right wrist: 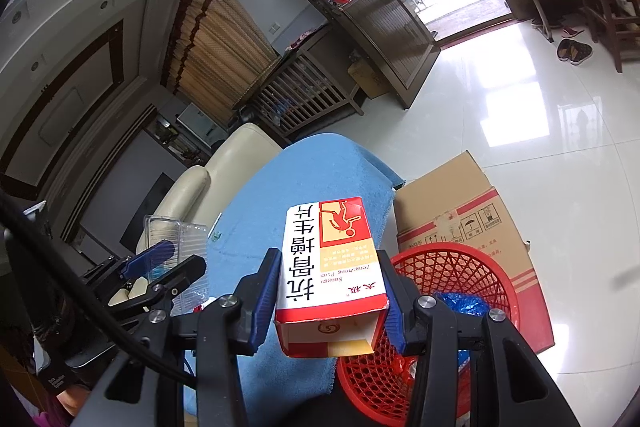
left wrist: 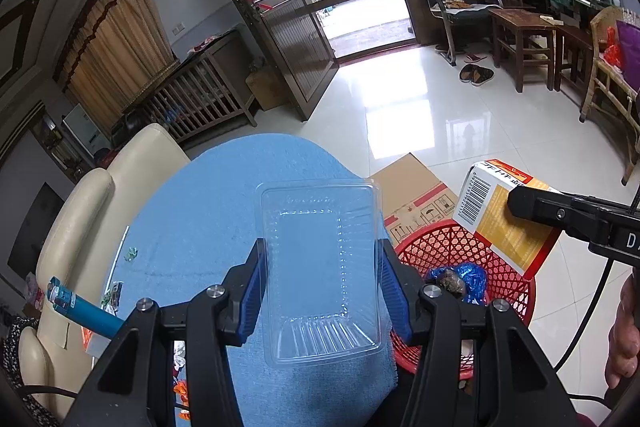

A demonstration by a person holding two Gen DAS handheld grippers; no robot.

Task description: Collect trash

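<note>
My left gripper (left wrist: 322, 251) is shut on a clear plastic tray (left wrist: 320, 267), held above the blue tablecloth (left wrist: 200, 211). My right gripper (right wrist: 328, 267) is shut on a white, red and yellow medicine box (right wrist: 332, 267), held over the table's edge beside a red mesh basket (right wrist: 460, 267). The box (left wrist: 500, 211) and right gripper (left wrist: 516, 203) also show in the left wrist view, above the basket (left wrist: 448, 247). The basket holds blue wrapping (left wrist: 468, 277). The left gripper (right wrist: 160, 263) with the tray (right wrist: 176, 231) shows at the left of the right wrist view.
A brown cardboard box (right wrist: 460, 203) stands on the floor behind the basket. A blue tube (left wrist: 80, 307) and small scraps (left wrist: 130, 254) lie on the table's left side. A cream sofa (left wrist: 80, 211) is beyond the table. Glossy white floor (left wrist: 420, 107) lies to the right.
</note>
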